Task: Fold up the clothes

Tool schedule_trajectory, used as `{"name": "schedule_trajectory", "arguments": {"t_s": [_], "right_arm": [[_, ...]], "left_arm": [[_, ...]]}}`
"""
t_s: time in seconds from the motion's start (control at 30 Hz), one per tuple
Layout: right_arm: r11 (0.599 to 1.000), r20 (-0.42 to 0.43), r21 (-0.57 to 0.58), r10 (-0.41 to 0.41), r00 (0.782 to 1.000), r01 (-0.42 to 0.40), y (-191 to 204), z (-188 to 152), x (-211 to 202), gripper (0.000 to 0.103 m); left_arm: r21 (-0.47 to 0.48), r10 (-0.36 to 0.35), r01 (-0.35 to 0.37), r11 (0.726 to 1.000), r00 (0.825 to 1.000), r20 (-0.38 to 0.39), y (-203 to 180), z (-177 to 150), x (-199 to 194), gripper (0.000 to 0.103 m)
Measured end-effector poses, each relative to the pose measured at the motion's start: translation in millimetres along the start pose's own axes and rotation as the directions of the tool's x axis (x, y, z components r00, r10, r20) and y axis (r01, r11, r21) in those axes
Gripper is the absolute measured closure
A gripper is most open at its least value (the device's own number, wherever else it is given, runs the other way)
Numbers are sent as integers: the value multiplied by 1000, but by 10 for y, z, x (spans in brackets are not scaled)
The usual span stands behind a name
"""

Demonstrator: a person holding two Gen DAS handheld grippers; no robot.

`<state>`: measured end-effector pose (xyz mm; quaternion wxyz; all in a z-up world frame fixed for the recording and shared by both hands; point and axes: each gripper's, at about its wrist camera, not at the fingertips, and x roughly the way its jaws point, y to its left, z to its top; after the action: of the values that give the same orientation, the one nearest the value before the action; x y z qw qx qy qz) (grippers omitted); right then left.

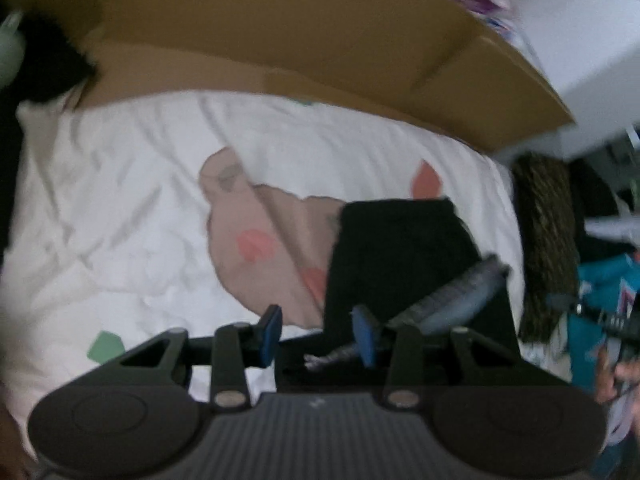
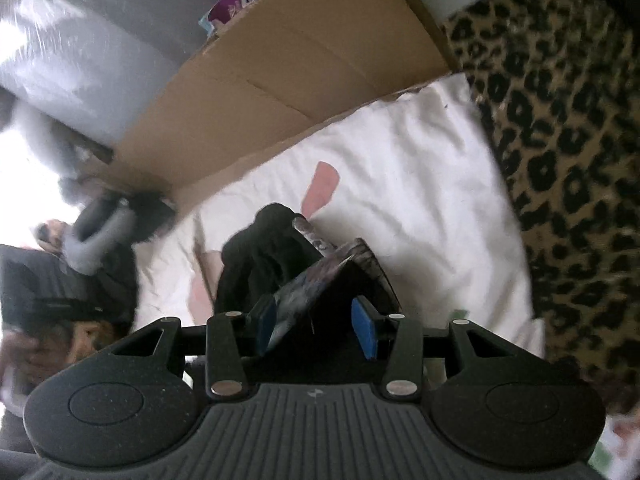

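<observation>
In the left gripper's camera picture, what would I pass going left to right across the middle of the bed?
White sheet → pinkish cloth with red patches → black garment → leopard-print fabric → teal item.

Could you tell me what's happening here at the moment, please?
A person holding a gripper in each hand is folding clothes on a white sheet. A black garment with a grey patterned part lies in front of both. The right gripper is open around a raised fold of it. The left gripper is open at the garment's near edge. A cardboard box stands behind.
</observation>
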<state>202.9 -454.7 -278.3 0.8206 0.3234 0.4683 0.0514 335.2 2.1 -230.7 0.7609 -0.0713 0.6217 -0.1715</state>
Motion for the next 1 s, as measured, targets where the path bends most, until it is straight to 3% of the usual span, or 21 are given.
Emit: {"name": "schedule_trajectory", "arguments": {"t_s": [0.17, 0.27, 0.53, 0.7, 0.87, 0.93, 1.0], "right_arm": [[996, -11, -56, -77, 997, 76, 241, -8, -236, 48], [985, -3, -141, -98, 995, 96, 338, -43, -225, 46], [959, 39, -216, -178, 983, 182, 188, -110, 227, 47], [952, 62, -250, -164, 985, 174, 136, -95, 507, 47], [911, 58, -359, -195, 979, 203, 117, -86, 705, 47], [887, 76, -408, -202, 976, 216, 123, -82, 737, 47], [884, 95, -413, -196, 976, 218, 87, -69, 765, 47]], "left_arm": [[44, -27, 26, 999, 999, 21, -151, -104, -155, 52], [71, 0, 0, 997, 1000, 9, -177, -189, -70, 52], [142, -5, 7, 990, 1000, -9, -51, -406, 389, 53], [183, 13, -23, 983, 998, 56, -32, -511, 548, 54], [228, 44, -58, 972, 997, 66, -95, -550, 729, 55], [201, 83, -92, 975, 995, 51, -144, -526, 817, 60], [161, 42, -50, 986, 998, 56, -125, -517, 831, 60]]}}
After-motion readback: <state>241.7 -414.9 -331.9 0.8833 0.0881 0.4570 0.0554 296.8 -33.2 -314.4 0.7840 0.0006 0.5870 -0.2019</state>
